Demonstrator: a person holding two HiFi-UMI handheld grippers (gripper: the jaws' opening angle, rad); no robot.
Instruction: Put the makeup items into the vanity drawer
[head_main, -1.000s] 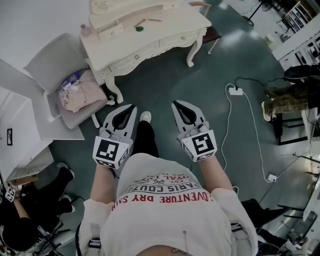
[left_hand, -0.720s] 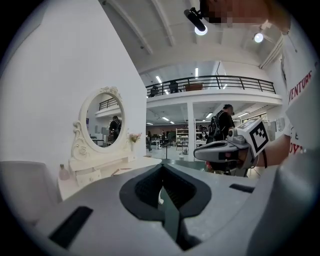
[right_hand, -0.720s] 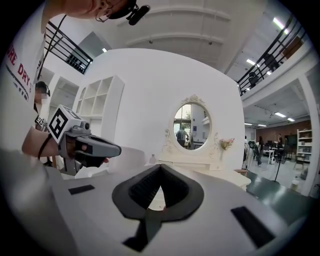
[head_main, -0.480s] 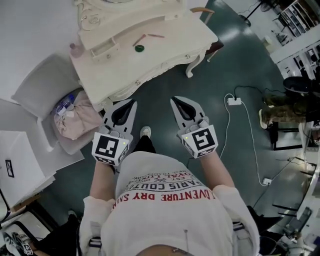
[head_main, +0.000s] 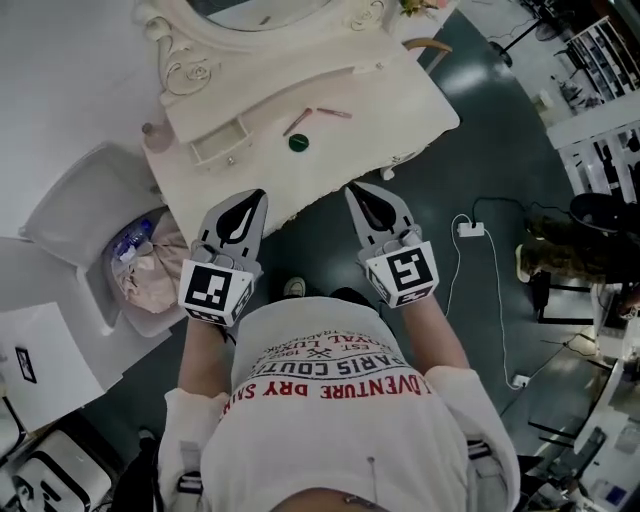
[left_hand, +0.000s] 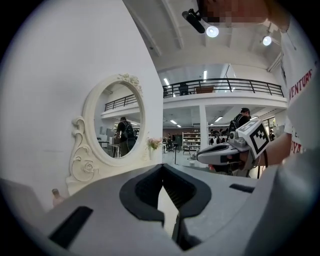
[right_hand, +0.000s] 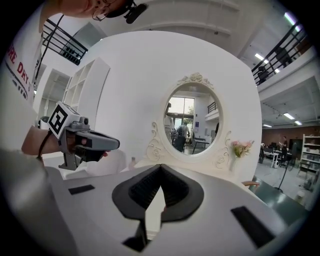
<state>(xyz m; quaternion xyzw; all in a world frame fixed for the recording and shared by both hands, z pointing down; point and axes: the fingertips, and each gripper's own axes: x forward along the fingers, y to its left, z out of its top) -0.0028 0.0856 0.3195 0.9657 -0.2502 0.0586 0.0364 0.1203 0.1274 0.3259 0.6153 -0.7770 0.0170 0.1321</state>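
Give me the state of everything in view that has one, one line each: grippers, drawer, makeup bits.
left gripper: shut, empty.
right gripper: shut, empty.
small drawer: pulled out on the vanity top, looks empty.
green round item: lying on the vanity top, outside the drawer.
two pink sticks: lying loose beside it, outside the drawer.
bottle: upright at the vanity's edge.

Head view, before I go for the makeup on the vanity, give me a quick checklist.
Jaws empty: ok, left gripper and right gripper hold nothing.
Jaws open to grasp: not ok, both shut.
Makeup in view: ok, green round item, nearer stick and farther stick lie on the vanity.
Drawer open: ok, small drawer on top looks pulled out.
Drawer has room: cannot tell.
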